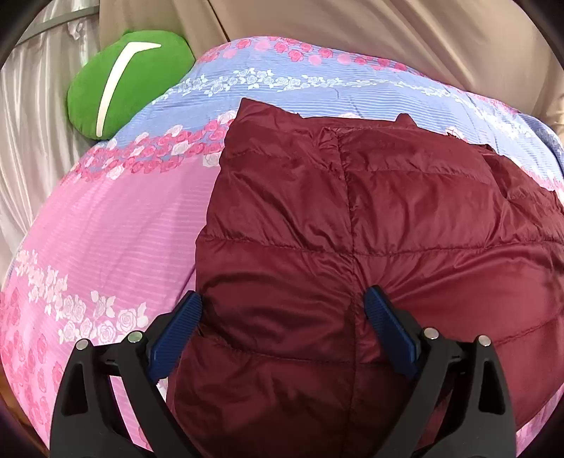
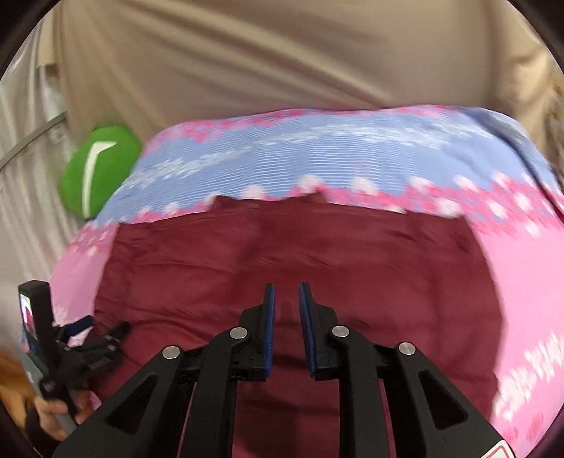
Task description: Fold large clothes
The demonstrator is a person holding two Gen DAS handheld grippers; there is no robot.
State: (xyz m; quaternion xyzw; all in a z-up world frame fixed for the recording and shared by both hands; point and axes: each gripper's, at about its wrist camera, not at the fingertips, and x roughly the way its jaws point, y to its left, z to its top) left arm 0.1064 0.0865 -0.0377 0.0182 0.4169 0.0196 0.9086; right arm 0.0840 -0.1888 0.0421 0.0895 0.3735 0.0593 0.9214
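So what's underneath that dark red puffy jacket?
The jacket lies on a pink and blue rose-print bed cover, which shows all round it. Whatever sits directly beneath the jacket is covered, so I can't tell.

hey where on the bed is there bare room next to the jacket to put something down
Bare bedspread lies left of the maroon jacket, between it and the green cushion. A strip is also free beyond the jacket's far edge, toward the beige curtain. The near part is crowded: the jacket fills it, with the left hand-held gripper open over it.

Jacket (image 1: 352,246) flat on bedspread (image 1: 116,218); cushion (image 1: 130,81) beyond bedspread's far-left edge.
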